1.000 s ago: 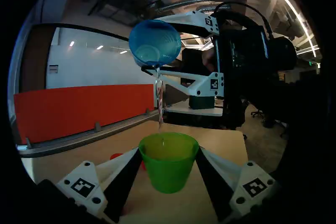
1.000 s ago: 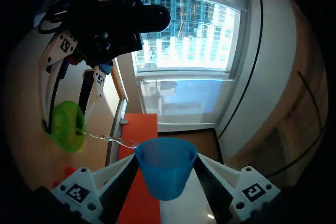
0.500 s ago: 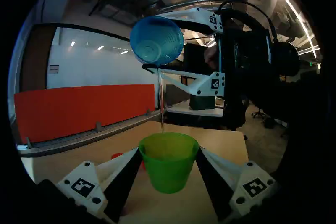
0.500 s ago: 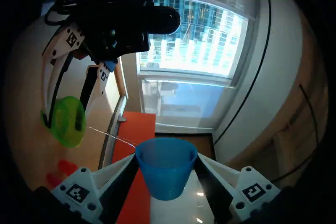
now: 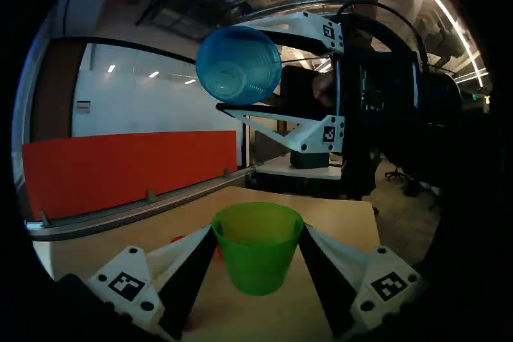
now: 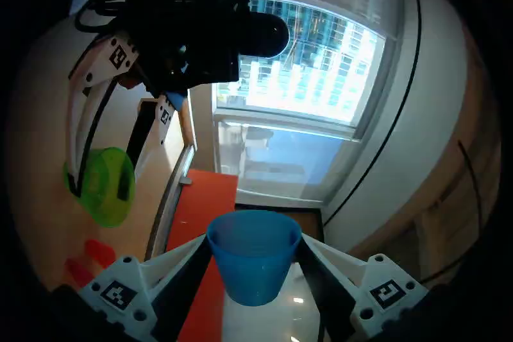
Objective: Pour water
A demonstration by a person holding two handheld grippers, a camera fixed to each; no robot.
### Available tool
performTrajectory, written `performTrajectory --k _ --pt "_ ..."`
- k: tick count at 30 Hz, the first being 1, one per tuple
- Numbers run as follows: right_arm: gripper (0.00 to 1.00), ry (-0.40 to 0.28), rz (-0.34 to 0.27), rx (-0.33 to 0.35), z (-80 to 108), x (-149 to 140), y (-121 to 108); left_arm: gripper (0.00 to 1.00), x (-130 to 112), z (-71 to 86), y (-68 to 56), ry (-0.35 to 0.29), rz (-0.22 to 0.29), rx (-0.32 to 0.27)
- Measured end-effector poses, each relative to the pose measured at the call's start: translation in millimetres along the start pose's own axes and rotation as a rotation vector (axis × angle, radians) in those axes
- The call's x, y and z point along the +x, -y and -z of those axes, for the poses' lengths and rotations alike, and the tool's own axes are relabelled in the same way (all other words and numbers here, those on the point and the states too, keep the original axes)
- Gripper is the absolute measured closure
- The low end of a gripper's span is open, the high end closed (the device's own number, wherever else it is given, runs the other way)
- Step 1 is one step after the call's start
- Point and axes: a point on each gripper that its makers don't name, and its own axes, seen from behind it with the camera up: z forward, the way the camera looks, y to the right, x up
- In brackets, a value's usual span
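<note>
1. The blue cup [image 5: 238, 66] hangs in the air, tipped far over with its mouth turned toward the green cup [image 5: 258, 249] below. Looking into it, I make out no pooled water, and the gap under its lip looks clear.
2. My right tool [image 6: 254, 244] grips the blue cup, one finger pressed on each side.
3. The green cup stands upright, clamped on both sides by my left tool [image 5: 256, 234]. It is low over the wooden bench [image 5: 336, 213]; I cannot tell whether its base touches the wood.
4. I judge the pour to be at its very end, with the blue cup looking emptied. I cannot read the water level in the green cup from here.
5. The next move calls for rolling the right tool back until the blue cup is upright. I would do that above the green cup so any last drip falls in, holding the left tool level. Then both cups can go down on the bench.
</note>
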Motion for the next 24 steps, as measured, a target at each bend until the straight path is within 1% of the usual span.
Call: performTrajectory --k 2,5,8,11,20,24 --pt "0.1 -0.001 -0.022 -0.003 0.8 0 0 0.14 1 0.2 0.2 -0.001 -0.002 0.001" --pt "0.1 0.0 -0.087 -0.006 2.7 -2 1 0.14 2 0.7 0.0 -0.001 -0.002 0.0" --pt "0.1 0.008 -0.166 -0.012 4.1 -8 0 0.14 2 0.8 0.5 0.0 -0.005 0.0" --pt "0.1 0.015 -0.259 -0.016 5.5 -13 1 0.14 2 0.9 1.2 0.002 -0.01 0.002" --pt "0.1 0.028 -0.591 0.001 13.6 -18 12 0.14 2 0.4 4.7 0.006 -0.019 0.012" --pt "0.1 0.026 -0.77 0.029 18.6 -15 18 0.14 3 0.9 5.2 0.006 -0.021 0.013"
